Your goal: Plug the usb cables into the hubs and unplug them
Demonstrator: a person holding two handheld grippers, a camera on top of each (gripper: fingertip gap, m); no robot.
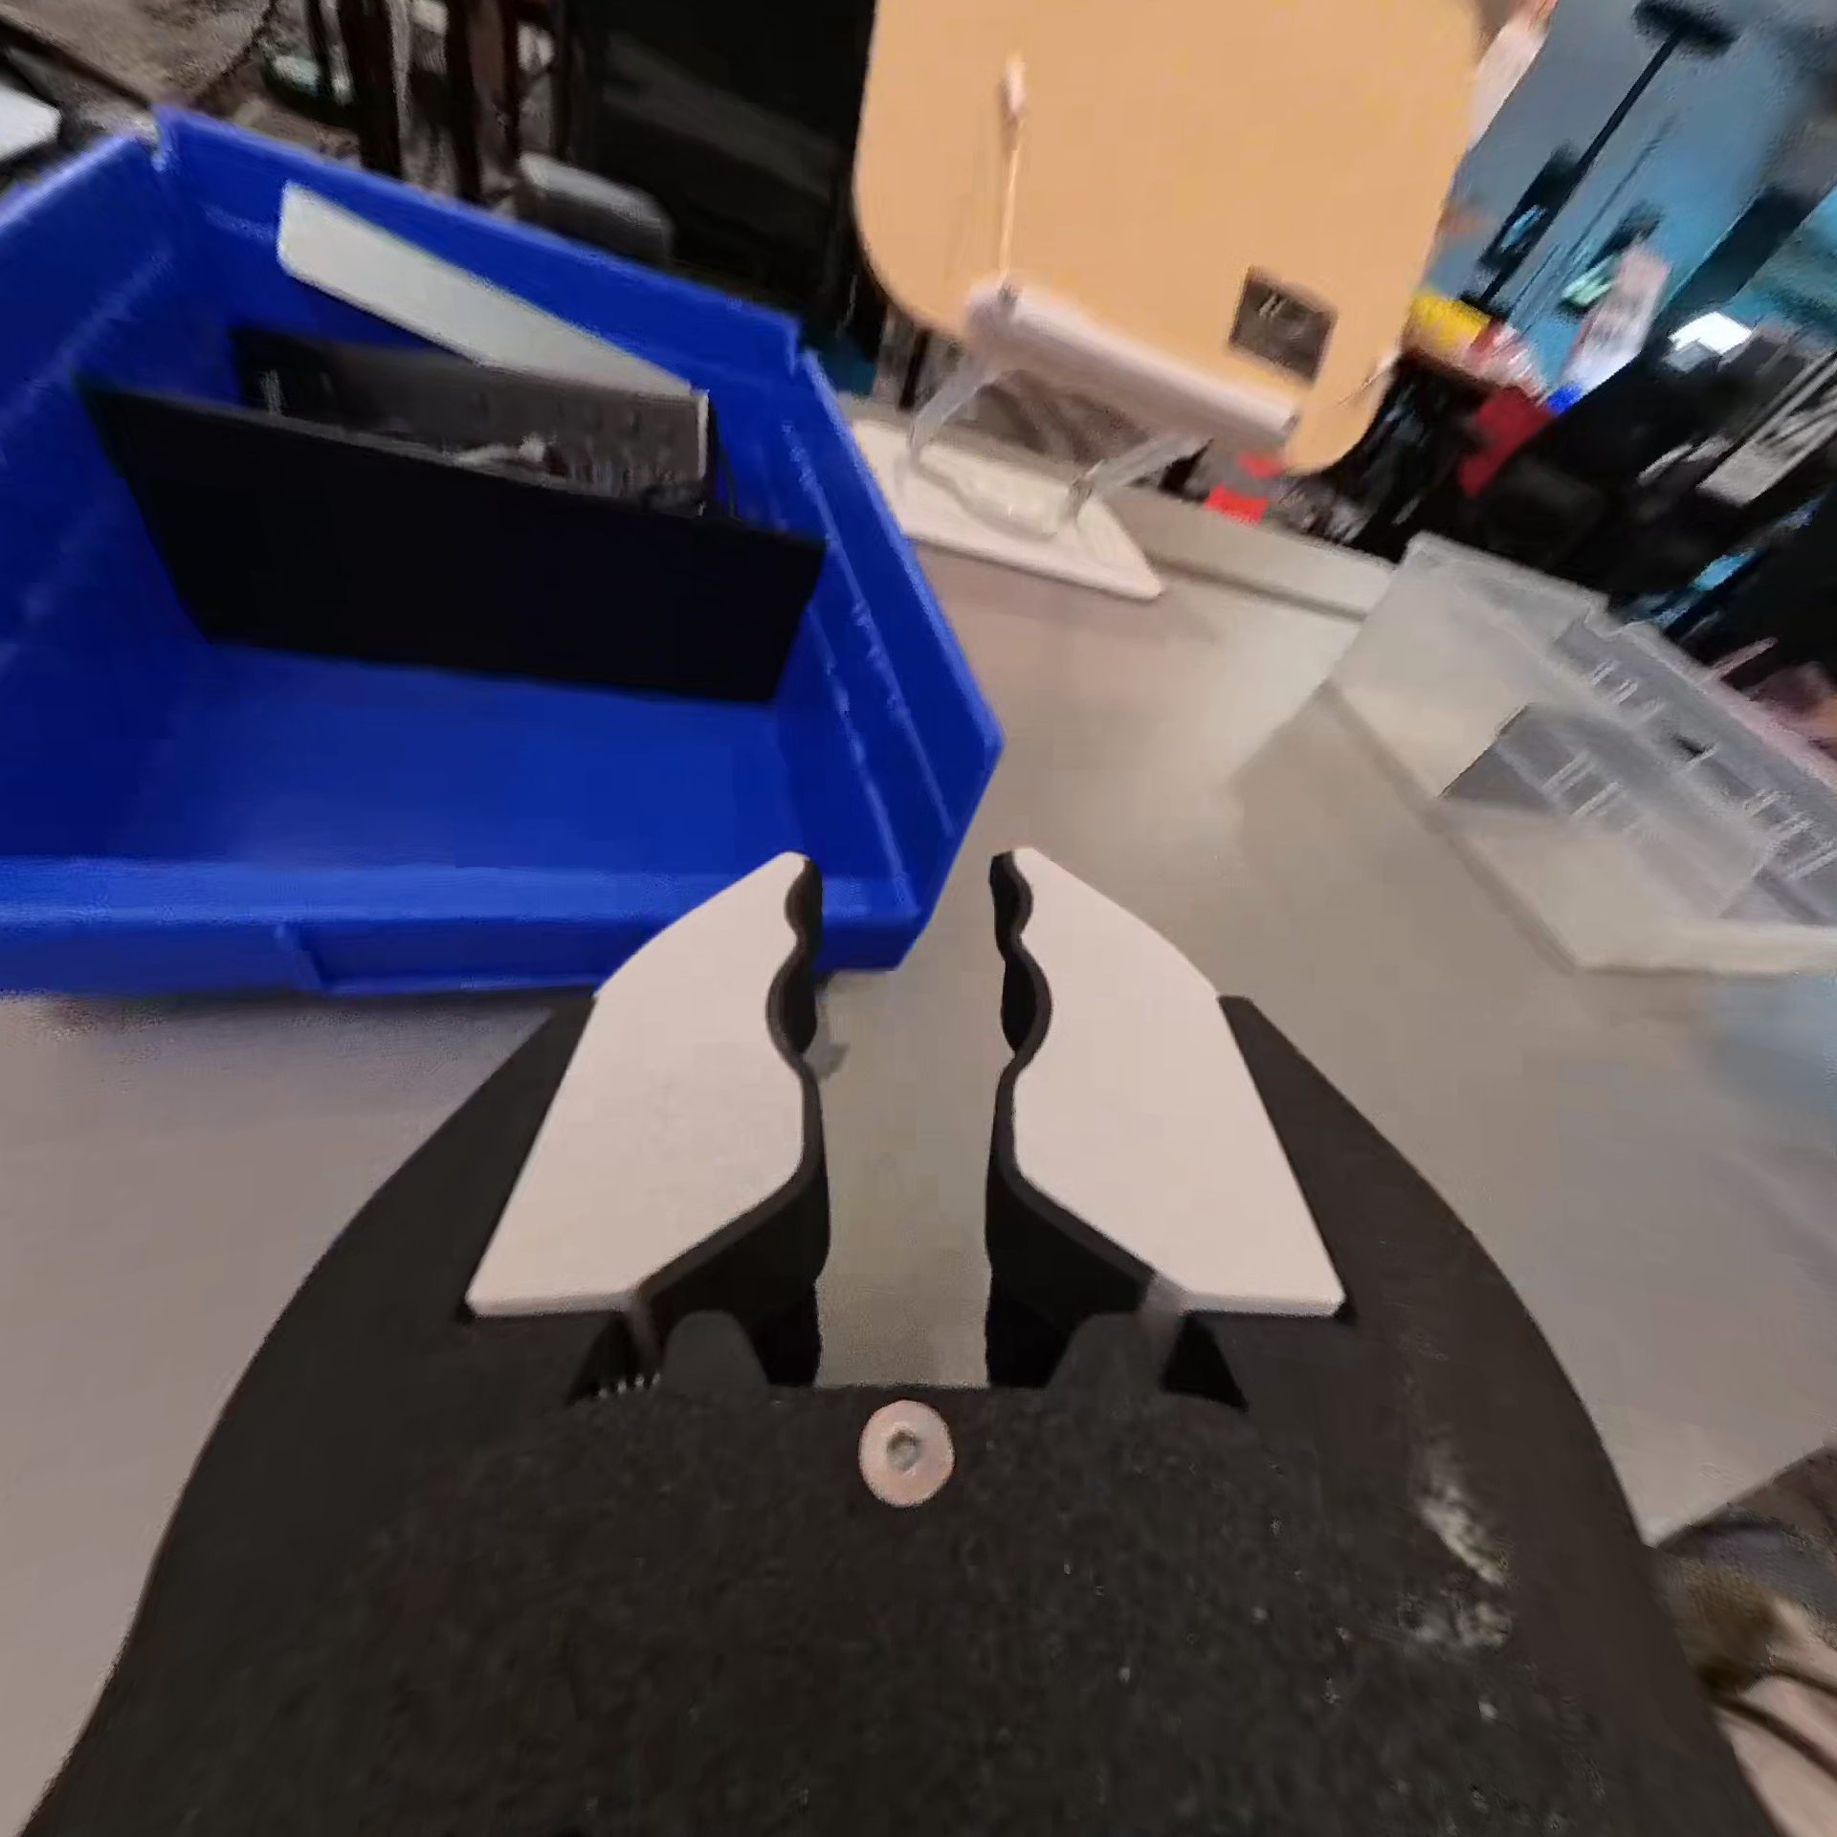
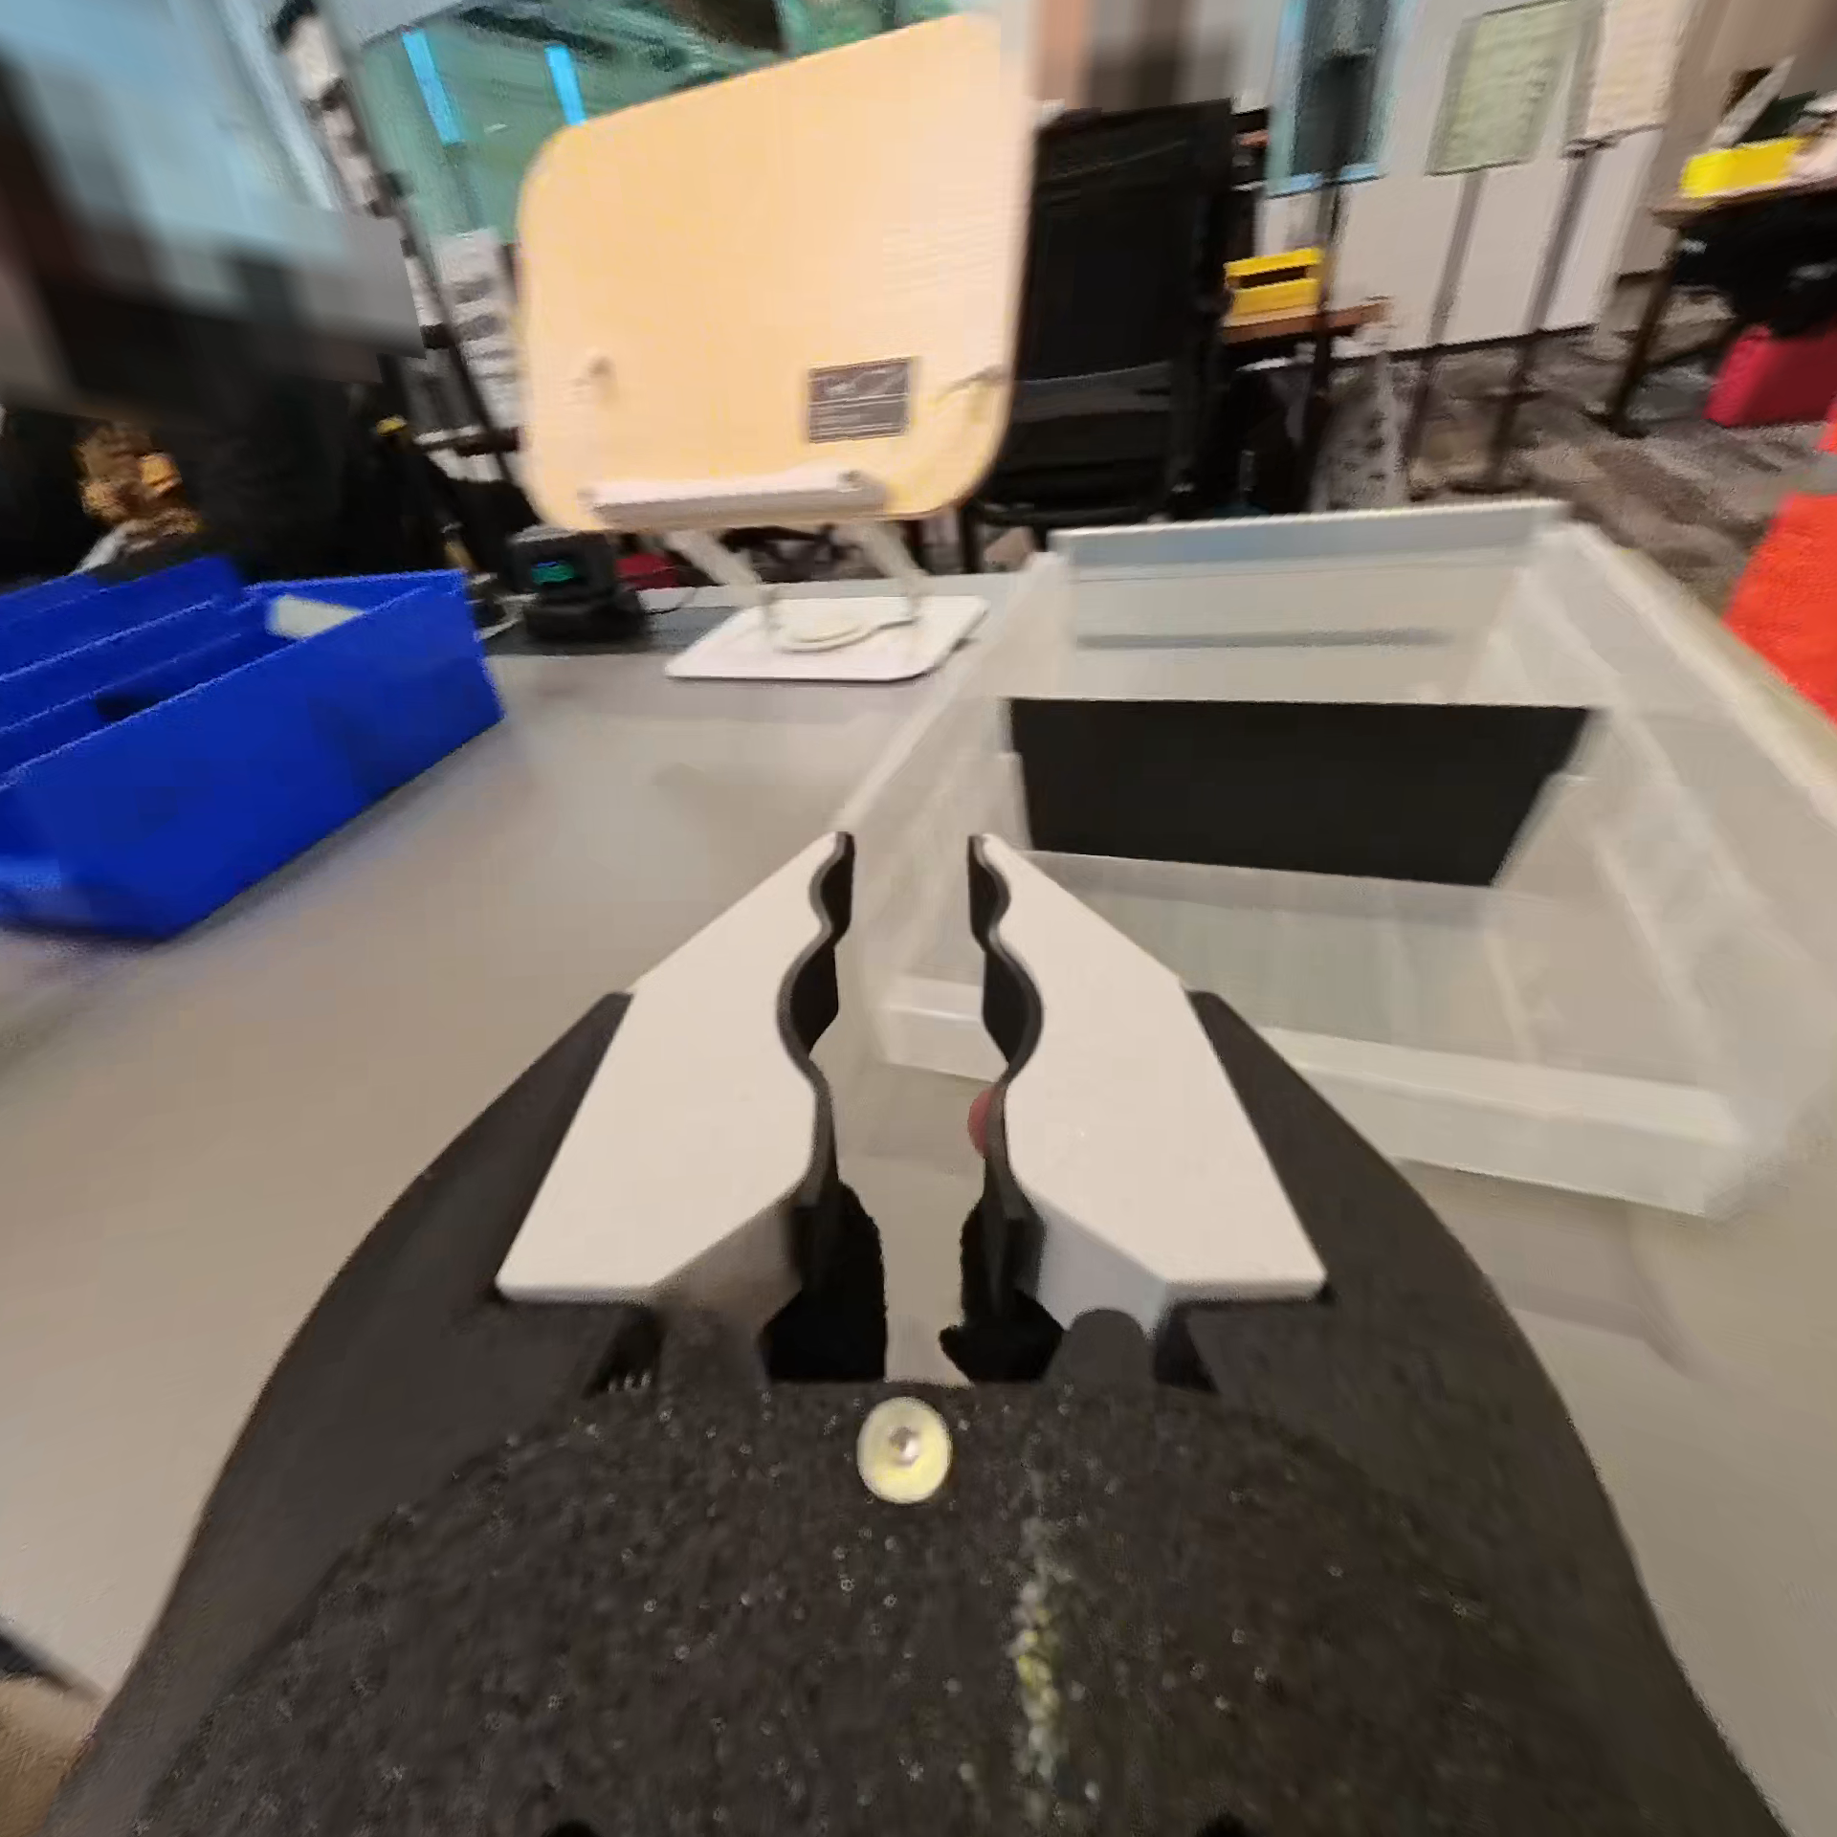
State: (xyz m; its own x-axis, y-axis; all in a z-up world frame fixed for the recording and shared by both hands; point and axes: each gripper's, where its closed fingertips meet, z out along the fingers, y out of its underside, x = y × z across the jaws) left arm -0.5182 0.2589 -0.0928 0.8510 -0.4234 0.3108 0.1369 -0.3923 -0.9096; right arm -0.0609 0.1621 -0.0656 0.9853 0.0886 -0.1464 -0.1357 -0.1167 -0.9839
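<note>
— Quickly, grippers?
— Mine: left gripper slightly parted, nothing in it, over the table, at the near right corner of the blue bin. Right gripper also a narrow gap, empty, at the near left corner of the clear bin.
— Cables, hubs?
— Can't tell. Blue bin holds a black divider and grey flat things behind it, blurred. Clear bin has a black divider too. Tan board on a white stand, far centre.
</note>
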